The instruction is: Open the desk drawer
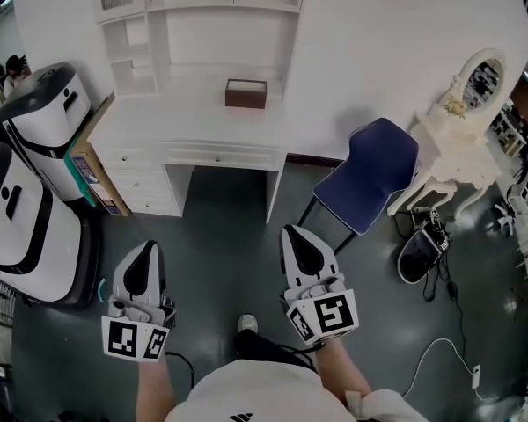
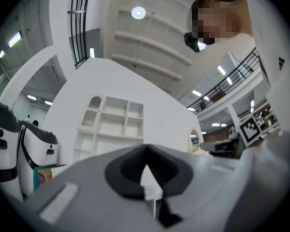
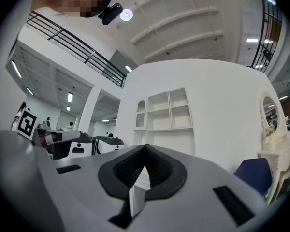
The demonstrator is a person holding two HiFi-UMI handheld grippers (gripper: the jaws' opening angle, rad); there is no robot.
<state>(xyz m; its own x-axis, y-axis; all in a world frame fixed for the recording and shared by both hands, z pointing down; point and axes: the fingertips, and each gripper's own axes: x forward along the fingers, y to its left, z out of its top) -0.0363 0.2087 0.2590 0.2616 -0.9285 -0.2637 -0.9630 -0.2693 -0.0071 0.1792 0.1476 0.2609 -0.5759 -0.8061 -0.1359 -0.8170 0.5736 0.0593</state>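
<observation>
The white desk (image 1: 132, 130) with a shelf hutch stands against the white wall ahead. Its shallow centre drawer (image 1: 218, 156) with a small knob is closed, and the stack of side drawers (image 1: 141, 183) at the left is closed too. My left gripper (image 1: 145, 248) and right gripper (image 1: 296, 232) are held low over the dark floor, well short of the desk, pointing toward it. Both are shut with nothing between the pads. The hutch shows far off in the left gripper view (image 2: 111, 124) and the right gripper view (image 3: 166, 115), beyond the closed left gripper (image 2: 146, 151) and right gripper (image 3: 145, 149).
A brown box (image 1: 245, 93) sits on the desktop. A blue chair (image 1: 370, 172) stands right of the desk, with a white vanity and mirror (image 1: 462, 139) beyond it. Two white machines (image 1: 35, 130) and a cardboard box (image 1: 92, 170) flank the left. Cables (image 1: 422, 253) lie on the floor.
</observation>
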